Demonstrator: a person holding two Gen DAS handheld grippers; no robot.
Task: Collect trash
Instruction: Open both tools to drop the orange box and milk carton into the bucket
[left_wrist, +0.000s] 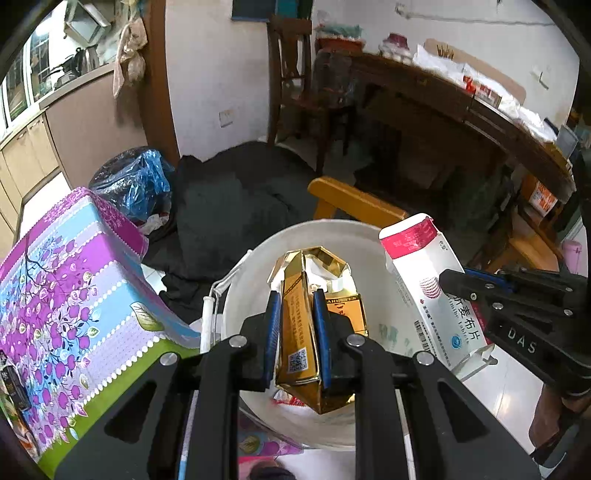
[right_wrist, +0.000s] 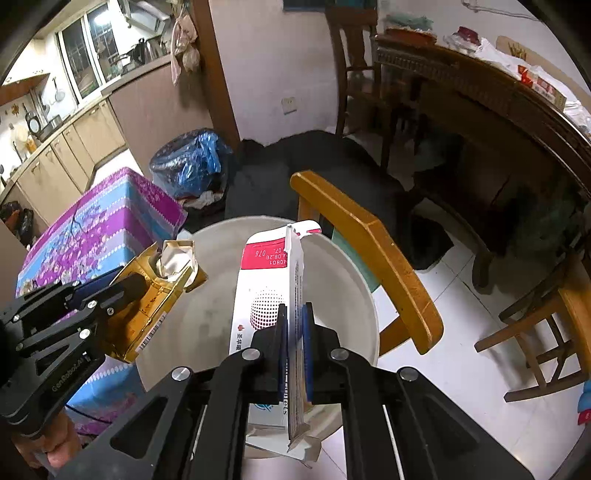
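My left gripper (left_wrist: 297, 306) is shut on a crushed gold cigarette pack (left_wrist: 301, 325) and holds it over the open white bucket (left_wrist: 255, 266). My right gripper (right_wrist: 294, 317) is shut on a flattened white and red medicine box (right_wrist: 258, 280), also held above the white bucket (right_wrist: 207, 321). In the left wrist view the medicine box (left_wrist: 421, 266) and the right gripper (left_wrist: 448, 280) show at the right. In the right wrist view the gold pack (right_wrist: 159, 291) and the left gripper (right_wrist: 129, 286) show at the left. The bucket looks almost empty inside.
A table with a purple and blue floral cloth (left_wrist: 70, 291) stands left of the bucket. A yellow wooden chair (right_wrist: 369, 251) is right behind it. A bin lined with a blue bag (right_wrist: 192, 166), dark cloth on the floor (left_wrist: 236, 199) and a long dark wooden table (right_wrist: 480, 96) lie farther back.
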